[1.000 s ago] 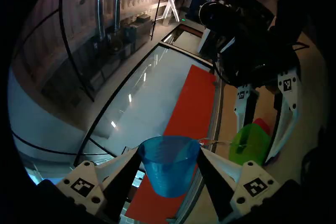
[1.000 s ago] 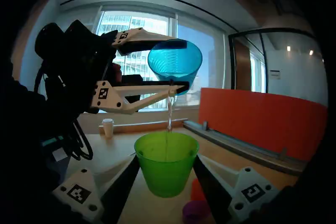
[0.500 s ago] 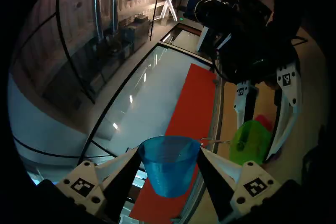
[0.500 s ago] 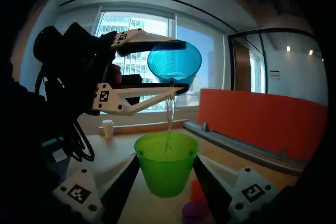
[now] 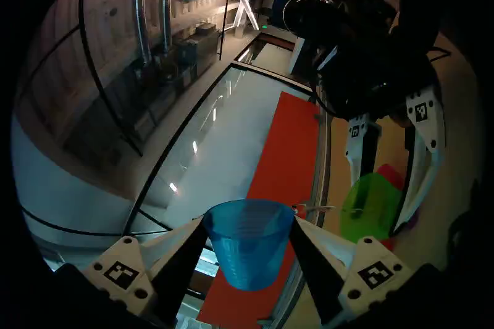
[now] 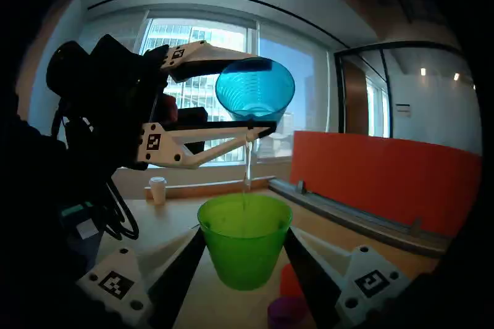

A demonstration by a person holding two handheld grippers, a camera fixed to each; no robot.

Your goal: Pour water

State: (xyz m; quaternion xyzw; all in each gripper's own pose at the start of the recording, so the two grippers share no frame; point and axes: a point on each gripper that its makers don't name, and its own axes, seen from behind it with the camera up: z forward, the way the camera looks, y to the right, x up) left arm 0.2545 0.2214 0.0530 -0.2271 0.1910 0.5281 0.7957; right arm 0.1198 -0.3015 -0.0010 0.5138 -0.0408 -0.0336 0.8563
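In the left gripper view, the left tongs point(image 5: 249, 225) sit at 6 o'clock, part-open, with both fingers pressed on the sides of the blue cup point(image 5: 249, 255). The cup is tipped toward 3 o'clock, and a thin stream point(image 5: 316, 208) leaves its lip toward the green cup point(image 5: 370, 205). That cup is at 3 o'clock, gripped between the two fingers of the right tongs point(image 5: 376, 218). In the right gripper view, the right tongs are at 6 o'clock, set about as wide as the green cup and clamping it upright from both sides. Whether it rests on the desk point(image 6: 167, 221) or is held just above it cannot be told. The blue cup hangs at 12 o'clock, right over it, lip down, and the stream drops straight into the green cup's mouth. A paper cup point(image 6: 158, 188) stands well apart at 9 o'clock. The pour looks to be under way: water is crossing cleanly, with no spill in sight, and a pale band low in the blue cup suggests some is left. How full the green cup is cannot be read. What remains is likely to drain the rest, then tip the blue cup upright.
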